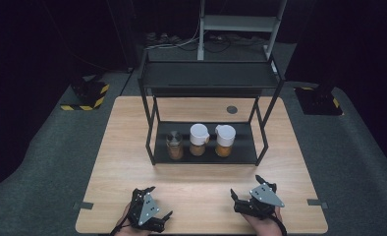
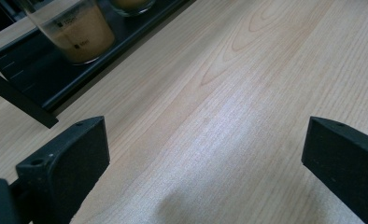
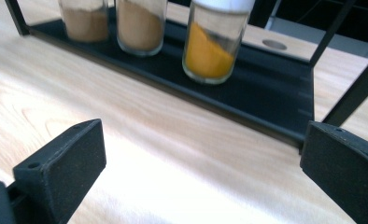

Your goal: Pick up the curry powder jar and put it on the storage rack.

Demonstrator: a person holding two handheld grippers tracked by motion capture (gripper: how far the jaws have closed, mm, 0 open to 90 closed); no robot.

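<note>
Setting: recording lab or test studio, not a home kitchen. Evidence: black-draped, unlit surroundings; grey carpet floor [image 1: 59, 147]; one bare wooden counter [image 1: 123, 147] standing alone under the light. Floor fittings: two black stand bases edged with yellow-and-black hazard tape [image 1: 86, 94], one each side. Behind the counter: a pale metal frame [image 1: 240, 22] with loose cables [image 1: 181, 43] on the floor. On the counter: a black metal rack [image 1: 206, 78] holding three spice jars [image 1: 198, 140] (staged in a neat row).
</note>
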